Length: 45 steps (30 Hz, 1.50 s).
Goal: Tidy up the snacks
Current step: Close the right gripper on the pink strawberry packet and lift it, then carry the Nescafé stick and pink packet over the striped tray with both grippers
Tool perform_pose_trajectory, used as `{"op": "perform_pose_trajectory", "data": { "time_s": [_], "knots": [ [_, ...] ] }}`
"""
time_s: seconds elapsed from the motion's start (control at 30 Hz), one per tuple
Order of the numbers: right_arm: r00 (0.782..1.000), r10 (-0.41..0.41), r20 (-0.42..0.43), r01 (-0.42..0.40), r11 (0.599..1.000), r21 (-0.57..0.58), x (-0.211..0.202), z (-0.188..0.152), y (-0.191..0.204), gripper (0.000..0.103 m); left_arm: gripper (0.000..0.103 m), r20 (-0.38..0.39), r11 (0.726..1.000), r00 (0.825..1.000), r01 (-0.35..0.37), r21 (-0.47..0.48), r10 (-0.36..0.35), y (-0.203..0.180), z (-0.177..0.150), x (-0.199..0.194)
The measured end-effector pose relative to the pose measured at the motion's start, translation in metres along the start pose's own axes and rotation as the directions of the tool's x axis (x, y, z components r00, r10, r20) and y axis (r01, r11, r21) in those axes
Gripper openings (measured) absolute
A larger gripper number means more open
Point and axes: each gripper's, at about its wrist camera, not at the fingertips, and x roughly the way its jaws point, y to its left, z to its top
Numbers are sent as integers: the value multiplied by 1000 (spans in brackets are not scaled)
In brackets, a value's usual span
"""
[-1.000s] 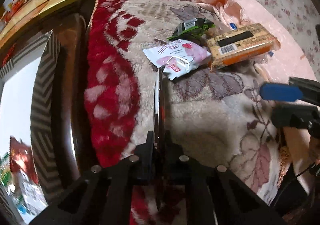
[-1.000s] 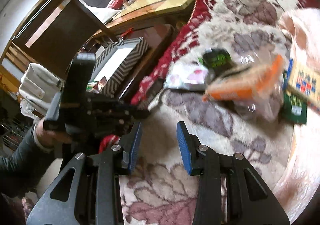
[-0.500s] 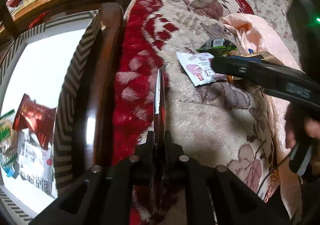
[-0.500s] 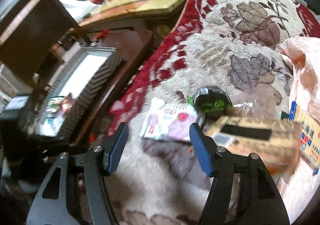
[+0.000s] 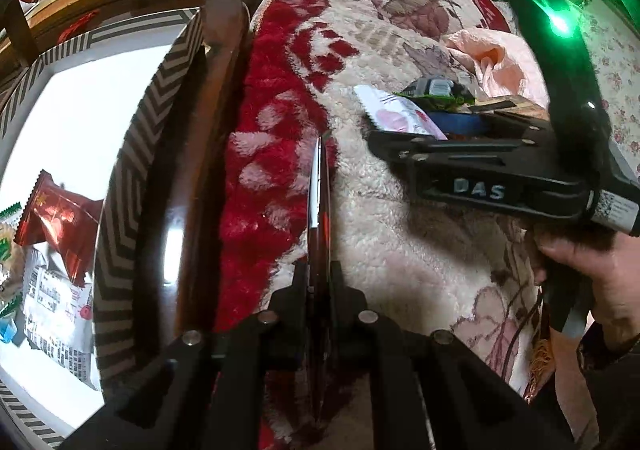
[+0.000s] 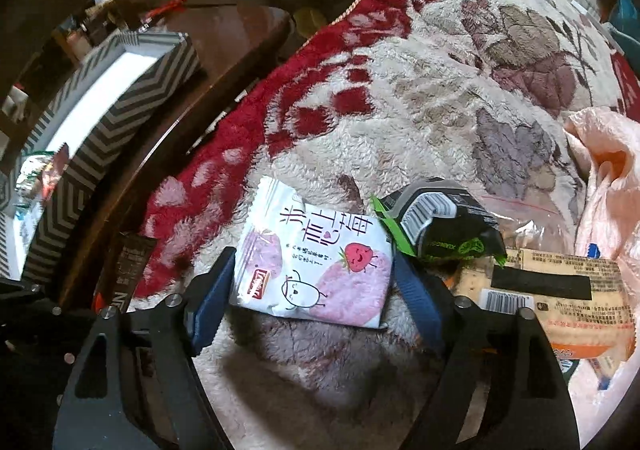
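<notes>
**Straddling the strawberry packet before the squeeze**

The right gripper (image 6: 308, 290) is standing wide, its jaws having just been opening, and the white-and-pink strawberry packet (image 6: 316, 270) is lying flat between the two blue pads (image 6: 208, 298) with nothing pressing on it yet. The packet fills nearly the whole gap, so the closing squeeze probably wants to come only once both pads are sitting low against the fleece blanket (image 6: 440, 90), or the slippery film is likely to slide out or buckle upward.

Just beyond the far pad, the dark green-trimmed packet (image 6: 444, 226) is touching the strawberry packet's corner; keeping that pad tight to the white edge should leave the neighbour behind. Further to that side, the tan biscuit pack (image 6: 560, 290) is lying partly under the dark one.

The left gripper (image 5: 319, 186) is fully closed and holding nothing, hovering over the blanket's red border.

Beyond the near pad, across the wooden rail, the chevron-sided box (image 6: 120, 98) is waiting with other snacks already inside, a red wrapper (image 5: 60, 218) among them — very likely the destination.
</notes>
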Motion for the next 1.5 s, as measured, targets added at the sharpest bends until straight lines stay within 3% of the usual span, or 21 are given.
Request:
{"op": "perform_pose_trajectory", "data": {
  "time_s": [0.07, 0.13, 0.37, 0.93, 1.5],
  "knots": [
    [999, 29, 24, -30, 999, 11, -7, -5, -7, 59, 10, 3, 1000, 1000, -1, -6, 1, 1, 0, -2],
    [998, 48, 46, -49, 999, 24, -13, -8, -12, 57, 10, 11, 1000, 1000, 0, -14, 0, 2, -1, -4],
    [988, 113, 102, -115, 993, 18, -45, -25, -10, 57, 10, 41, 999, 999, 9, -43, -8, 5, -4, -18],
    [979, 148, 138, -139, 987, -76, -83, -45, 35, 57, 10, 154, 996, 986, -46, -82, 59, 15, -10, -69],
    [970, 197, 145, -164, 963, -212, -97, -18, 100, 57, 10, 231, 974, 956, -138, -181, 179, 69, -15, -118]
  ]
}}
